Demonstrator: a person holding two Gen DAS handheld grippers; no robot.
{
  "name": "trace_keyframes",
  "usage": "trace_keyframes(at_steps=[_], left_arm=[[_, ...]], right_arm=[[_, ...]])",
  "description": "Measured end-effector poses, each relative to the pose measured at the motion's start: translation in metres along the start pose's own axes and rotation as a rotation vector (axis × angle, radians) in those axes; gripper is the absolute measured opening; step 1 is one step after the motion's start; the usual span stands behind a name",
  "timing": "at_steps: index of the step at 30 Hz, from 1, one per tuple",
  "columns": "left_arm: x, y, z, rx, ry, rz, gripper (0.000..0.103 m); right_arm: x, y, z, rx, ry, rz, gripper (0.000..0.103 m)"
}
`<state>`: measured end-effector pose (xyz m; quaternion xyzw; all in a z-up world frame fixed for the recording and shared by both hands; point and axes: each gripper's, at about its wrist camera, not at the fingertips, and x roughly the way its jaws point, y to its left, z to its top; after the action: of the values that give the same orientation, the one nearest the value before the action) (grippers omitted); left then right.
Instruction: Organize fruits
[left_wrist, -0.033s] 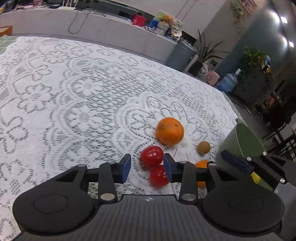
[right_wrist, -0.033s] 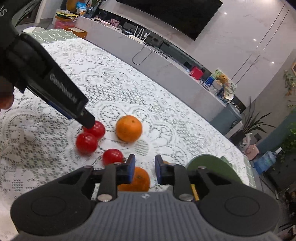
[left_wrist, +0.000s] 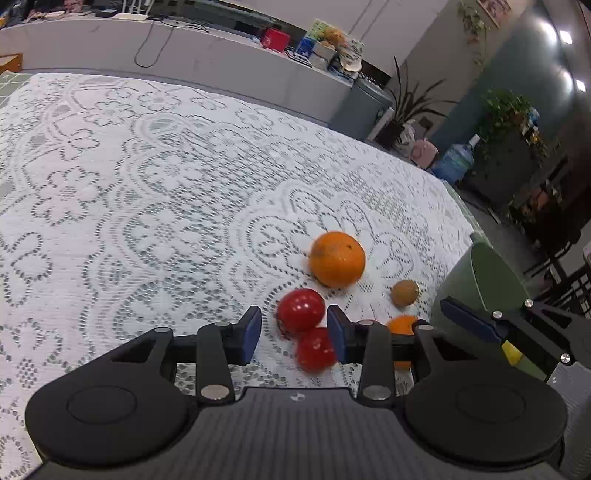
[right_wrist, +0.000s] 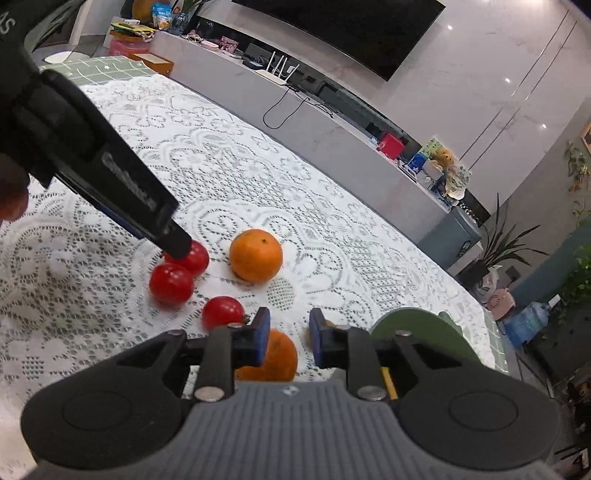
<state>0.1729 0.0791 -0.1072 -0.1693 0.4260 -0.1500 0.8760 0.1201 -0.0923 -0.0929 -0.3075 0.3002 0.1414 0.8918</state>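
Observation:
Fruit lies on the lace tablecloth (left_wrist: 147, 221). In the left wrist view my left gripper (left_wrist: 293, 332) is open, its jaws around two red tomatoes (left_wrist: 301, 309) (left_wrist: 316, 349). A large orange (left_wrist: 337, 258), a brown kiwi (left_wrist: 405, 292) and a smaller orange (left_wrist: 400, 326) lie beyond. In the right wrist view my right gripper (right_wrist: 287, 338) is open and empty, above a small orange (right_wrist: 279, 356). Three tomatoes (right_wrist: 171, 282) (right_wrist: 192, 256) (right_wrist: 222, 312), the large orange (right_wrist: 256, 254) and my left gripper's finger (right_wrist: 122, 192) show there.
A green bowl (left_wrist: 480, 280) stands at the right table edge, with something yellow (left_wrist: 511, 350) inside; it shows in the right wrist view (right_wrist: 417, 328) too. A grey counter (left_wrist: 184, 48) with clutter runs behind the table. Plants and a water bottle (left_wrist: 452, 162) stand on the floor.

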Motion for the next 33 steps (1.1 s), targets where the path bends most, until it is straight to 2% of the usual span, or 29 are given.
trace_keyframes(at_steps=[4, 6, 10, 14, 19, 26, 27, 28, 30, 33], left_arm=[[0.007, -0.001, -0.001, 0.008, 0.004, 0.008, 0.051], [0.009, -0.001, -0.001, 0.004, 0.005, 0.003, 0.052], [0.014, -0.004, 0.001, 0.018, 0.008, -0.005, 0.052], [0.022, -0.008, 0.002, 0.033, 0.026, -0.014, 0.052], [0.023, -0.01, 0.003, 0.034, 0.032, -0.004, 0.052], [0.019, -0.013, 0.005, 0.031, 0.032, 0.022, 0.045], [0.017, -0.013, 0.005, 0.033, 0.021, 0.029, 0.033], [0.015, -0.013, 0.005, 0.035, 0.014, 0.031, 0.029], [0.014, -0.011, 0.007, 0.016, 0.021, 0.012, 0.029], [0.015, -0.011, 0.005, 0.024, 0.033, 0.021, 0.029]], right_arm=[[0.005, 0.004, 0.0, -0.031, 0.031, 0.027, 0.023], [0.009, 0.008, 0.0, -0.053, 0.049, 0.023, 0.024], [0.01, 0.014, -0.001, -0.086, 0.071, 0.025, 0.034], [0.009, 0.019, -0.003, -0.119, 0.089, 0.016, 0.039], [0.017, 0.024, -0.005, -0.146, 0.127, 0.006, 0.039], [0.023, 0.032, -0.006, -0.197, 0.142, -0.037, 0.04], [0.023, 0.032, -0.007, -0.196, 0.141, -0.037, 0.039], [0.022, 0.031, -0.006, -0.194, 0.14, -0.037, 0.039], [0.021, 0.03, -0.006, -0.184, 0.137, -0.031, 0.039], [0.018, 0.027, -0.005, -0.168, 0.126, -0.024, 0.039]])
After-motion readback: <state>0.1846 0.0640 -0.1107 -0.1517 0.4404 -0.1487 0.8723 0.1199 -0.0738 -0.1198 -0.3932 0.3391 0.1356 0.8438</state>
